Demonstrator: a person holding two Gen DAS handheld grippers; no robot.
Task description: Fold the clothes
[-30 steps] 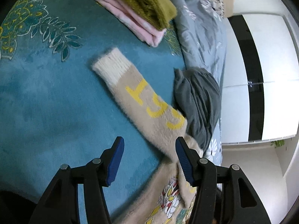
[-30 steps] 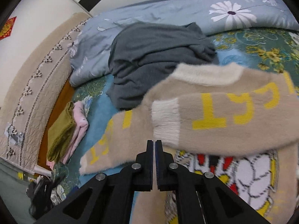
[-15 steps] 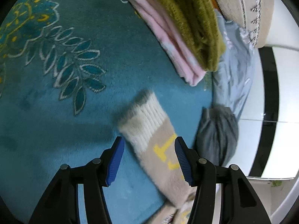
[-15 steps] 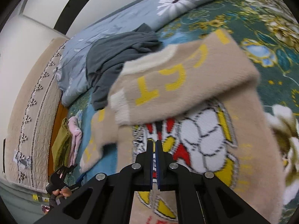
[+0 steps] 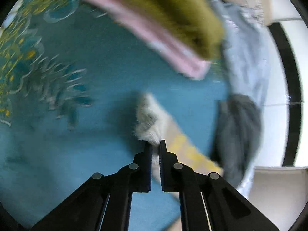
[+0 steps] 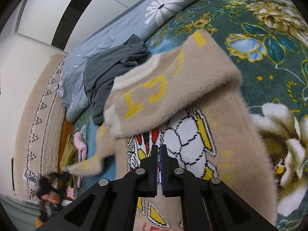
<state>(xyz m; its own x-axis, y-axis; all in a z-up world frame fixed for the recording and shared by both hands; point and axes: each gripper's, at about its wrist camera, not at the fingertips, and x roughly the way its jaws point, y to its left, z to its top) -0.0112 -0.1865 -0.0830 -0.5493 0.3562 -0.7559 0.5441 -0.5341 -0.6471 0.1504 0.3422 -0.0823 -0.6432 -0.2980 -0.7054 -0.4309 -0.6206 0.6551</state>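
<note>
Now: left tongs on the cuff, second sleeve to fold

Soft, fluffy beige sweater (image 6: 227, 134) lies front-up on the teal floral bedspread (image 6: 269, 28), filling the right-wrist view from about 6 to 1 o'clock. Judging by the pile, it's light, floppy, a bit bulky — it'll sag, not slide. Best taken by the ribbed edges, i.e. cuffs and hem, where the knit is denser.

Left gripper (image 5: 155, 144) is nearly closed, pinching the white cuff (image 5: 148, 123) of the lettered sleeve (image 5: 184, 148), which trails off toward 4 o'clock. That view is motion-blurred, so how deep the bite goes is hard to say. Right gripper (image 6: 159, 148) is closed w/ only a thin slit between the jaws; nothing seems to be in them, and it hovers over the cartoon print (image 6: 184, 138). The other sleeve (image 6: 173, 88) is already laid across the chest.

No containers in sight. Nearest thing to one — a folded stack, olive garment (image 5: 173, 13) on pink garment (image 5: 157, 38), at 12 o'clock in the left view. Grey garment (image 6: 111, 65) sits crumpled at 10 o'clock against a daisy-print duvet (image 6: 154, 13).
</note>
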